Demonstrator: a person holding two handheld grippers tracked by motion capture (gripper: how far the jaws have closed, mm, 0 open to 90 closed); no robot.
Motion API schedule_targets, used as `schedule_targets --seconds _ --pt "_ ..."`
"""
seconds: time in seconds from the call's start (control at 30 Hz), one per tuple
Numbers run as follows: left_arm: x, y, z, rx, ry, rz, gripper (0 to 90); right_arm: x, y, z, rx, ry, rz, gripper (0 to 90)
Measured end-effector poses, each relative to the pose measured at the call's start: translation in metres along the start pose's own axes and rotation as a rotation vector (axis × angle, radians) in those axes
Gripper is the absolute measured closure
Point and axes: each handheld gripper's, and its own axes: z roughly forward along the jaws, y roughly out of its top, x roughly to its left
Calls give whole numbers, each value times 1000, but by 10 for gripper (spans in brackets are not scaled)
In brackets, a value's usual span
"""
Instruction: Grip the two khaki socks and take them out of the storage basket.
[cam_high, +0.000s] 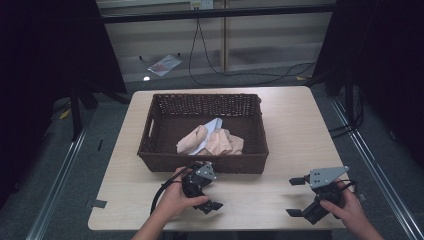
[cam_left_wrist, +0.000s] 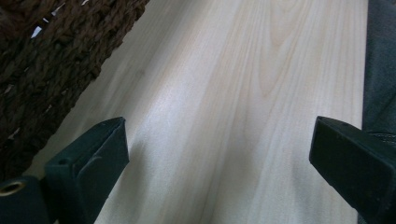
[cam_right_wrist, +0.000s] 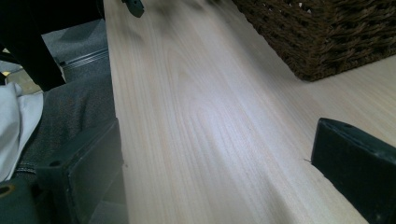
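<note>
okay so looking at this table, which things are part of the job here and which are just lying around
Part of the job:
wicker basket
crumpled clothes inside it
left tool, open
right tool, open

Just lying about:
plastic packet on the floor
black cable on the floor

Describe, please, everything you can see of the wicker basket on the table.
The wicker basket is dark brown, woven and rectangular, with a slot handle in its left end wall. It stands upright on the pale wooden table, towards the far middle. Crumpled tan and white cloths lie inside it.
</note>
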Motion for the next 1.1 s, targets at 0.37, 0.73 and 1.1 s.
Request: schedule_targets --seconds 0.37,0.73,1.1 --pt "3 7 -6 36 -11 -43 51 0 0 0 -3 -2 0 14" --pt "7 15 -17 101 -26 -54 65 0 0 0 -2 0 5 14" --pt "11 28 -30 168 -69 -60 70 0 0 1 -1 0 8 14"
